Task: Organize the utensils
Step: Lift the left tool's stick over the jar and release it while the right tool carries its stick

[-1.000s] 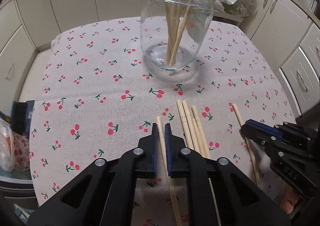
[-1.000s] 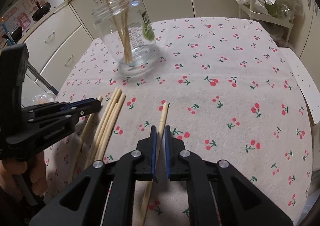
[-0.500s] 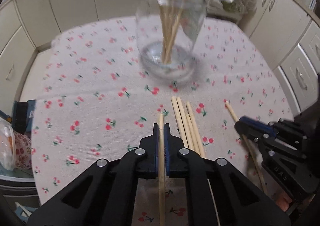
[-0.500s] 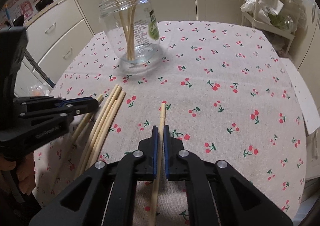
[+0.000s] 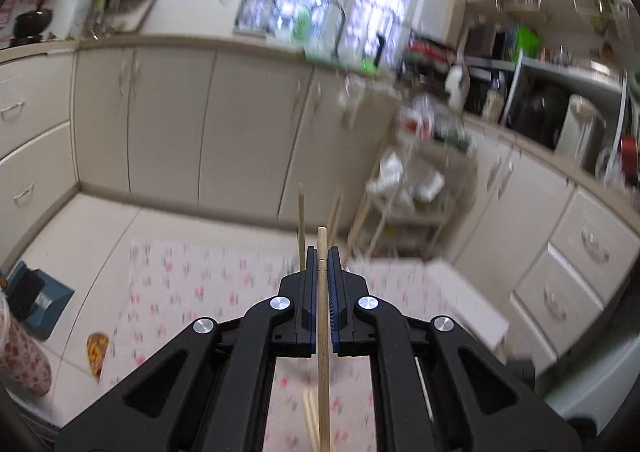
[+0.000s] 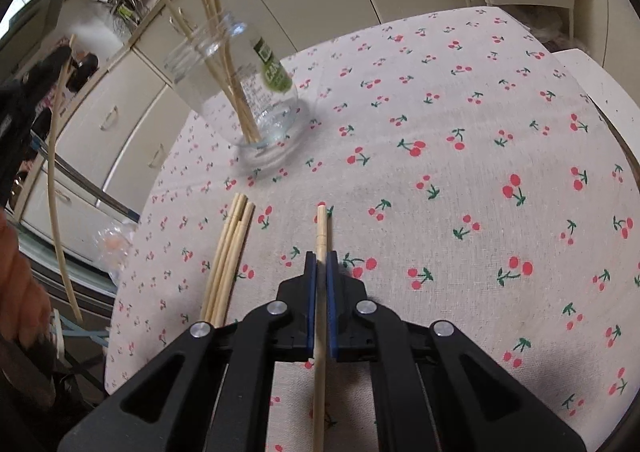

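My left gripper [image 5: 322, 256] is shut on a wooden chopstick [image 5: 323, 316] and holds it raised, pointing out over the cherry-print tablecloth [image 5: 192, 284]; that chopstick also shows at the left of the right wrist view [image 6: 54, 171]. My right gripper [image 6: 320, 260] is shut on another chopstick [image 6: 320, 312] just above the cloth. A glass jar [image 6: 240, 91] holding several chopsticks stands at the back left. Tips of those sticks [image 5: 301, 223] show beyond my left gripper. A bundle of loose chopsticks [image 6: 228, 256] lies left of my right gripper.
Cream kitchen cabinets [image 5: 172, 123] surround the table. A white wire rack [image 5: 412, 187] with bags stands at the far right corner. The table edge [image 6: 592, 99] runs along the right. A blue box [image 5: 36, 300] lies on the floor at left.
My left gripper has lifted its chopstick off the cloth and tilted upward, so its view now faces the cabinets. My right gripper has risen slightly with its chopstick.
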Demonstrator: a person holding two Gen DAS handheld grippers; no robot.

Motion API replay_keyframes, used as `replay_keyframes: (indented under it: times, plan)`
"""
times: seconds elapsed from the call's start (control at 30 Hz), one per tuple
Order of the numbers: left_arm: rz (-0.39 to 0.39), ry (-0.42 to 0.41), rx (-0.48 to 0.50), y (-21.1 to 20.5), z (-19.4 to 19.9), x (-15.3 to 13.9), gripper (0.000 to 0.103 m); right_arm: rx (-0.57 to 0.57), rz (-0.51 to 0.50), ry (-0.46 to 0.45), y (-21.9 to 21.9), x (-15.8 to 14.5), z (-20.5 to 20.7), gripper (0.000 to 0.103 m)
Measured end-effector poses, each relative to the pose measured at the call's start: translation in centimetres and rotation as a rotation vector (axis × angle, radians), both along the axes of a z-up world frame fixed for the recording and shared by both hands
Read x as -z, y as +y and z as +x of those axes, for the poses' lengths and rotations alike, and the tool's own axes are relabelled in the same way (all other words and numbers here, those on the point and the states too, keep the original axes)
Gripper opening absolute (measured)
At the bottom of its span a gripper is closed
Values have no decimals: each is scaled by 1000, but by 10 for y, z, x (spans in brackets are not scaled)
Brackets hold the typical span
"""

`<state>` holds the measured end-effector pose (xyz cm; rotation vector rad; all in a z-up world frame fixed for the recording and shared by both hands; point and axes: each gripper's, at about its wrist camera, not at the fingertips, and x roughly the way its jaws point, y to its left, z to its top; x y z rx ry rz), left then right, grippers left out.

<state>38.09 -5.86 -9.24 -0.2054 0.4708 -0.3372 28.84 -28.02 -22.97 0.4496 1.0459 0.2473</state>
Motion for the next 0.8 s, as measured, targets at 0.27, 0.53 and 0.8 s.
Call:
replay_keyframes:
  times: [0.27,0.53,0.8]
  plan:
    - [-103,-190,-141,2,32,-49,5,71,33,-120,-10,-18,-6,6]
    - [-185,-269,-233,-3,75,-66,5,115,28,-186,-17,-29,-10,6]
    - [-115,-319,-248,-32,102,-49,5,176,-11,-278,-24,-42,-17,6]
